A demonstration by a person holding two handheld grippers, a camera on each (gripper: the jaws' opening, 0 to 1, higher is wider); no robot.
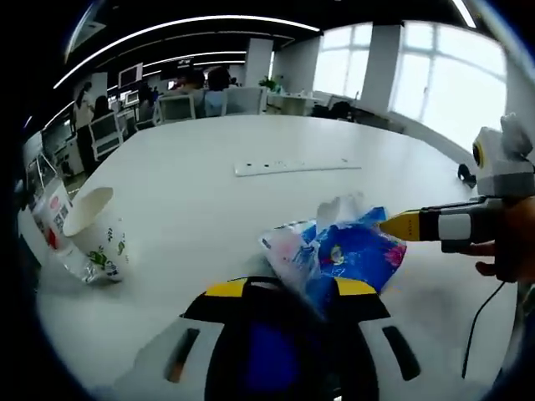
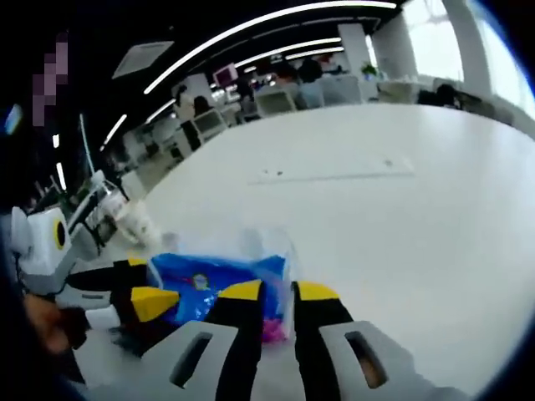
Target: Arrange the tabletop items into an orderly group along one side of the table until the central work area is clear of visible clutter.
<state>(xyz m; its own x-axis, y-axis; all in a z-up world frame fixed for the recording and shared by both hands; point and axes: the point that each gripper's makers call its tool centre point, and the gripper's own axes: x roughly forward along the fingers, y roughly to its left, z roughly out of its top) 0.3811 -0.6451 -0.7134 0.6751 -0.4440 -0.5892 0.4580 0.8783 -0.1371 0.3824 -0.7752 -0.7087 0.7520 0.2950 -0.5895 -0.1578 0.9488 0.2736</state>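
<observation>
In the left gripper view, the left gripper [image 1: 284, 288] is seen with its two yellow-tipped jaws set on either side of a blue plastic packet [image 1: 338, 255]. The near end of the packet lies between the jaws, which are closed onto it. The packet extends forward and to the right of the jaws, with a crumpled clear end raised at its far edge. The right gripper [image 1: 399, 225] enters from the right, and its yellow tip is placed against the far right side of the packet. A hand [image 1: 506, 251] is seen behind that gripper.

In the right gripper view, the right gripper [image 2: 274, 292] is seen with its jaws close together, and a thin edge of the packet [image 2: 213, 280] is pinched between them. The rest of the packet lies to the left of the jaws.

To the left of the left gripper, a paper cup [image 1: 100, 230] lies tipped on the white table [image 1: 251, 200], with a small carton [image 1: 52, 219] just beyond it. Well ahead of the jaws, a white power strip [image 1: 297, 166] lies flat on the table.
</observation>
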